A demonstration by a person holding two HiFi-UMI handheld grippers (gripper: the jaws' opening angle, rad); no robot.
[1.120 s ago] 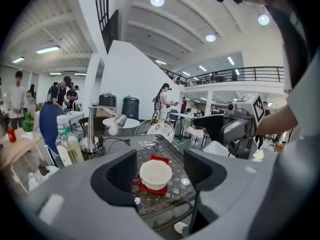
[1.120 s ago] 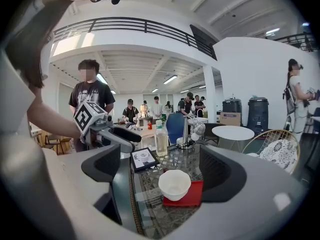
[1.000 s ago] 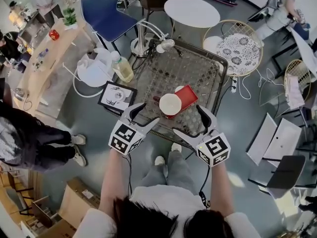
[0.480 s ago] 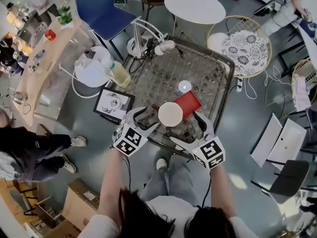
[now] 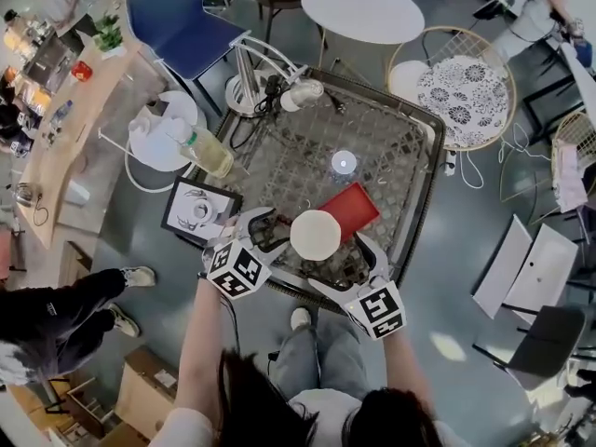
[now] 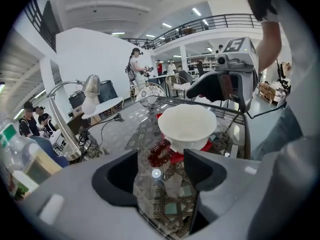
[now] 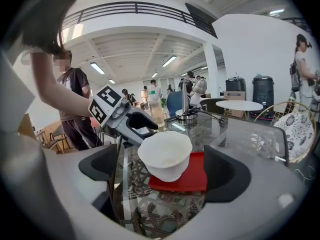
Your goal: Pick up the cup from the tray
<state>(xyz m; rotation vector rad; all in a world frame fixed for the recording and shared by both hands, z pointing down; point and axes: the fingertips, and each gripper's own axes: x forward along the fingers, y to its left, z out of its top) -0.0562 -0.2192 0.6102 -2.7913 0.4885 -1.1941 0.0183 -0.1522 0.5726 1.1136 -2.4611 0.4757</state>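
Observation:
A white cup (image 5: 315, 235) stands on the near-left end of a red tray (image 5: 349, 209) on the glass-topped woven table (image 5: 391, 147). My left gripper (image 5: 265, 233) is open just left of the cup, and my right gripper (image 5: 343, 264) is open at its near right. In the left gripper view the cup (image 6: 186, 126) is ahead and a little right of the open left gripper (image 6: 160, 171). In the right gripper view the cup (image 7: 166, 154) sits on the tray (image 7: 192, 178) between the spread jaws of the right gripper (image 7: 165, 170), and neither jaw touches it.
A bottle (image 5: 207, 149), a framed picture (image 5: 196, 210) and a desk lamp (image 5: 300, 91) line the table's left and far side. A small round glass piece (image 5: 344, 163) lies beyond the tray. A blue chair (image 5: 177, 21), a white round table (image 5: 361, 9) and a rattan chair (image 5: 464, 87) stand behind.
Both grippers have drawn in towards the cup, one on each side. The cup and tray have stayed in place on the table.

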